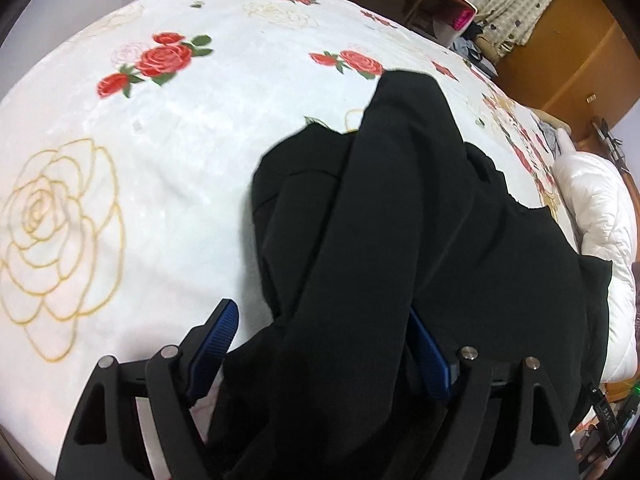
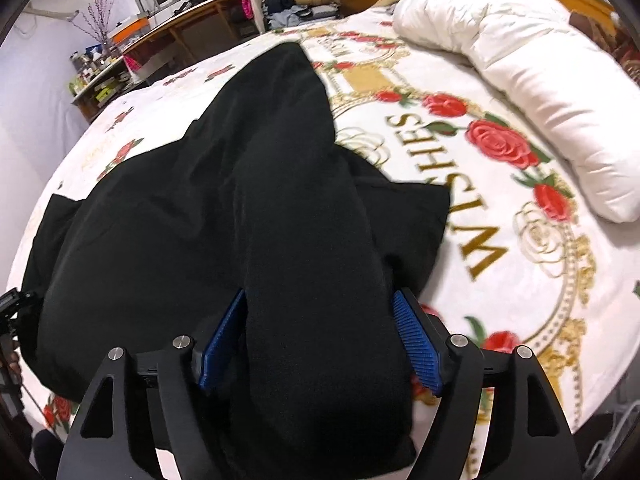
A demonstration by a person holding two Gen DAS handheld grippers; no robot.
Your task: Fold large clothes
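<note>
A large black garment lies bunched on a bed with a white rose-print blanket. In the left wrist view a long fold of it runs back between the blue pads of my left gripper; the jaws stand wide apart with cloth draped between them. In the right wrist view the same black garment lies spread on the blanket, and a thick fold passes between the pads of my right gripper, whose jaws also stand apart around the cloth.
A white padded duvet lies along the bed's far right side, and shows in the left wrist view. A wooden desk with shelves stands beyond the bed. A wooden wardrobe stands at the back.
</note>
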